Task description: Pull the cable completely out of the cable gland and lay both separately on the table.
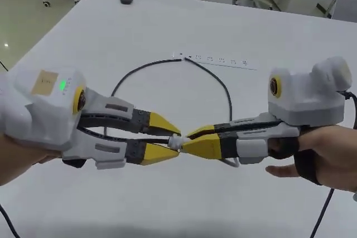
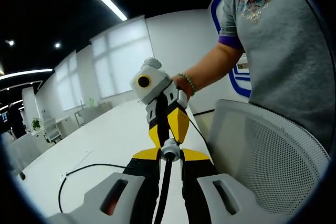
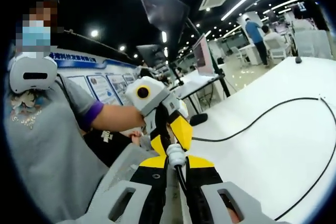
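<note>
In the head view the left gripper [image 1: 170, 139] comes in from the left edge. Its yellow jaws are spread at the base and converge on the small white cable gland [image 1: 175, 142] at the centre of the frame, which they appear to pinch at the very tips. In the left gripper view the gland [image 2: 169, 149] sits between those tips, and the black cable [image 2: 165, 192] runs back from it down the channel between the jaws.

Just right of the gland, the right gripper [image 1: 187, 141] meets it tip to tip. Its jaws are drawn nearly together, and to judge by the right gripper view they are closed on the cable [image 3: 180, 174] where it leaves the gland [image 3: 176, 155].

Both tools are at the work, neither nearer than the other. They hold the gland above the white table [image 1: 111, 32]. The gland's long axis lies left to right across the frame, in line with both grippers, with the cable threaded along it.

The slack cable [image 1: 146, 65] lies in a wide loop on the table in the upper middle of the frame.

The pull calls for the grippers to part straight along that line, the right one drawing toward the right edge.
</note>
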`<state>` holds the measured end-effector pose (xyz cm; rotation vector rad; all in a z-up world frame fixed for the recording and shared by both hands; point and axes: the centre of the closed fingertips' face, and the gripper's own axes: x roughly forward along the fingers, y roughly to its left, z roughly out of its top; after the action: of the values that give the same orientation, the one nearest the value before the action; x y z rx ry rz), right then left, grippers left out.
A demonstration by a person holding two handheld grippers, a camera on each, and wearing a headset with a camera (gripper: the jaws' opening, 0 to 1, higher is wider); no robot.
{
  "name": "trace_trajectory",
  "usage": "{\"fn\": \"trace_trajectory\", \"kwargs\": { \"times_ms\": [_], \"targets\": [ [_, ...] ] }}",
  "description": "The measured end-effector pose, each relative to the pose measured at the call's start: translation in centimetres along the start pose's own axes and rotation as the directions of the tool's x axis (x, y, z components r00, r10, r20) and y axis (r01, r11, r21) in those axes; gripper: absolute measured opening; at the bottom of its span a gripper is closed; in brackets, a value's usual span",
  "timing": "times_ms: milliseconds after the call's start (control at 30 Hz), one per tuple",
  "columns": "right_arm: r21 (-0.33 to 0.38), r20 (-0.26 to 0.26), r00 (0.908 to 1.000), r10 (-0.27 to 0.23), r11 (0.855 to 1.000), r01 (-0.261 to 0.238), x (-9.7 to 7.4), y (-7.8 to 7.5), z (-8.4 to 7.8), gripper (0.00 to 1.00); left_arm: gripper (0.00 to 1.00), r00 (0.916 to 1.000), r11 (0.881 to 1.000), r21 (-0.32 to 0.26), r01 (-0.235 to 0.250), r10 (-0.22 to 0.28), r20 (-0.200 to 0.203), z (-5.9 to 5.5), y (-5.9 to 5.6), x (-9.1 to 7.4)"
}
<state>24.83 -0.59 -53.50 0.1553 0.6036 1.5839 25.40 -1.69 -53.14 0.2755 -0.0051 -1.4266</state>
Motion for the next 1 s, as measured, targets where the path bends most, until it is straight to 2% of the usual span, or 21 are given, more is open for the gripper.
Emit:
{"fn": "trace_trajectory", "kwargs": {
  "times_ms": [133,267,367,400,467,500,533,567,600,667,767,800,833,900,933,967,1000],
  "targets": [
    [-0.102,-0.026,0.9984,-0.051,0.994,0.048,0.2,-0.3,0.0,0.07,0.14,0.9998,0.999,-0.050,-0.013,0.014,0.016,-0.2,0.2,-0.2],
    [-0.221,-0.062,0.9926,-0.105,0.971,0.088,0.4,-0.5,-0.2,0.07,0.14,0.9998,0.996,-0.085,-0.015,0.016,0.010,-0.6,0.2,-0.2],
    [-0.332,-0.071,0.9861,-0.150,0.936,0.119,0.6,-0.6,-0.3,0.07,0.14,0.9997,0.993,-0.118,-0.021,0.022,0.012,-0.8,0.4,-0.3],
    [-0.380,-0.069,0.9826,-0.173,0.915,0.134,0.6,-0.7,-0.2,0.07,0.14,0.9996,0.992,-0.126,-0.025,0.027,0.013,-0.8,0.5,-0.3],
    [-0.406,-0.064,0.9795,-0.191,0.902,0.149,0.7,-0.8,-0.1,0.07,0.14,0.9994,0.990,-0.140,-0.029,0.031,0.016,-0.9,0.6,-0.4],
    [-0.444,-0.058,0.9758,-0.211,0.881,0.164,0.7,-0.9,0.0,0.07,0.14,0.9991,0.988,-0.147,-0.036,0.039,0.017,-0.9,0.8,-0.5],
    [-0.469,-0.067,0.9732,-0.220,0.868,0.164,0.7,-0.9,0.0,0.07,0.14,0.9990,0.987,-0.157,-0.038,0.041,0.015,-0.9,0.8,-0.4],
    [-0.487,-0.063,0.9713,-0.229,0.857,0.171,0.7,-0.9,0.0,0.07,0.14,0.9989,0.986,-0.161,-0.042,0.045,0.016,-0.9,0.9,-0.5],
    [-0.488,-0.060,0.9706,-0.233,0.855,0.176,0.7,-0.9,0.0,0.07,0.14,0.9987,0.984,-0.171,-0.045,0.049,0.017,-1.0,1.0,-0.5],
    [-0.539,-0.056,0.9645,-0.258,0.821,0.188,0.7,-1.2,0.2,0.07,0.14,0.9984,0.981,-0.187,-0.050,0.054,0.016,-1.0,1.1,-0.5],
    [-0.636,-0.067,0.9510,-0.302,0.747,0.192,0.6,-1.4,0.0,0.07,0.15,0.9982,0.978,-0.201,-0.058,0.060,0.004,-1.2,1.1,-0.3],
    [-0.654,-0.069,0.9479,-0.311,0.732,0.193,0.7,-1.4,-0.1,0.07,0.15,0.9982,0.977,-0.205,-0.059,0.061,0.001,-1.3,1.1,-0.3],
    [-0.678,-0.067,0.9438,-0.324,0.708,0.195,0.6,-1.5,-0.1,0.07,0.15,0.9981,0.975,-0.213,-0.061,0.062,-0.001,-1.4,1.2,-0.3],
    [-0.732,-0.066,0.9292,-0.364,0.651,0.203,0.6,-1.8,-0.2,0.07,0.15,0.9975,0.970,-0.231,-0.070,0.070,-0.008,-1.5,1.3,-0.3],
    [-0.745,-0.064,0.9265,-0.371,0.636,0.203,0.7,-1.8,-0.2,0.07,0.15,0.9974,0.970,-0.231,-0.072,0.071,-0.011,-1.6,1.3,-0.3],
    [-0.781,-0.064,0.9185,-0.390,0.593,0.198,0.6,-1.9,-0.2,0.07,0.15,0.9969,0.968,-0.239,-0.078,0.077,-0.016,-1.7,1.4,-0.3],
    [-0.807,-0.065,0.9106,-0.408,0.558,0.192,0.6,-2.0,-0.3,0.07,0.15,0.9965,0.963,-0.256,-0.083,0.082,-0.015,-1.7,1.5,-0.3]
  ]
}}
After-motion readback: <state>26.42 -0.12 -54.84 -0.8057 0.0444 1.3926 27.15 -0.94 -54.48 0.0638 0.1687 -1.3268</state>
